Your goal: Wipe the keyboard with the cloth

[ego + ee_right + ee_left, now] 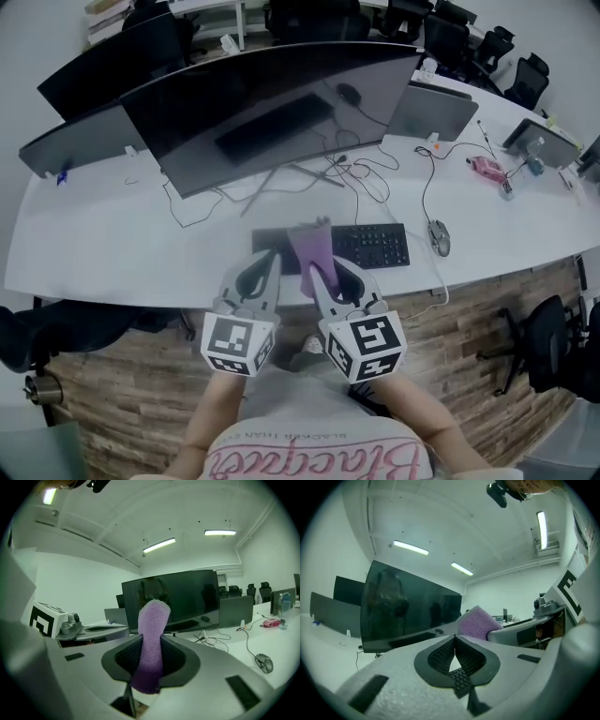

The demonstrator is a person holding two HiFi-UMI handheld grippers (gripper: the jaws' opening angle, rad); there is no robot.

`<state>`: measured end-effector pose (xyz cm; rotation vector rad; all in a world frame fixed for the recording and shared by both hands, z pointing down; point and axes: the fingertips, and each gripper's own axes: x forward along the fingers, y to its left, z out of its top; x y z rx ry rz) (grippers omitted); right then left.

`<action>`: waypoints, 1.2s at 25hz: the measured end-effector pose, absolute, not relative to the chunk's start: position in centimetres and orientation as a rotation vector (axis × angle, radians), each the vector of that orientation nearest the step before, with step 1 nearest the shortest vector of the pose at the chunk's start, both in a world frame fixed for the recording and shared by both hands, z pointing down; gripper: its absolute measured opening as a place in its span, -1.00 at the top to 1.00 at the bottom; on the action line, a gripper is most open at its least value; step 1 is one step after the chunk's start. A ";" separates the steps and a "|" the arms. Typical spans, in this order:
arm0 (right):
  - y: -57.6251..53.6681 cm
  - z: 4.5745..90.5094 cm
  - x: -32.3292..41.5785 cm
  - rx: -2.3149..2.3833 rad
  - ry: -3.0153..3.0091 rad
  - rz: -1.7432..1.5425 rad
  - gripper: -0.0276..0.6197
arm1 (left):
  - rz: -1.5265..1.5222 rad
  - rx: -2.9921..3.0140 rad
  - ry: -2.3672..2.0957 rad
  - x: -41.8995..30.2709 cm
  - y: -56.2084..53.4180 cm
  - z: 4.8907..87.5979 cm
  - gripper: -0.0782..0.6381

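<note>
A black keyboard (373, 246) lies on the white desk (112, 253) in front of the monitor; its left part is hidden behind the grippers and the cloth. The purple cloth (311, 251) stands up between the jaws of my right gripper (321, 270), which is shut on it above the keyboard's left half. The right gripper view shows the cloth (152, 644) pinched upright in that gripper (151, 667). Just to the left, my left gripper (270, 258) is shut with nothing in it. Through its closed jaws (454, 641) a few keyboard keys (461, 681) show, with the cloth (476, 623) beside it.
A wide curved monitor (272, 108) stands behind the keyboard, with tangled cables (361, 173) at its foot. A mouse (439, 236) lies right of the keyboard. A pink object (487, 167) and smaller screens (441, 111) are at the back right. The desk's front edge is close below the grippers.
</note>
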<state>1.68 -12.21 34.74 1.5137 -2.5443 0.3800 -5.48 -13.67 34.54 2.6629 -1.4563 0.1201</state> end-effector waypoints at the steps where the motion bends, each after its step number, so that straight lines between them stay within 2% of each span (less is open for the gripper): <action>1: -12.7 34.9 1.8 1.498 -2.550 0.388 0.64 | 0.120 2.648 -1.477 -5.6 -14.2 34.7 0.77; 11: -16.2 39.2 -1.7 1.344 -2.535 0.480 0.64 | 0.176 2.510 -1.584 -9.1 -16.1 37.9 0.77; 30: -22.9 50.5 -10.3 1.357 -2.273 0.632 0.64 | 0.369 2.432 -1.493 -16.2 -22.4 46.2 0.77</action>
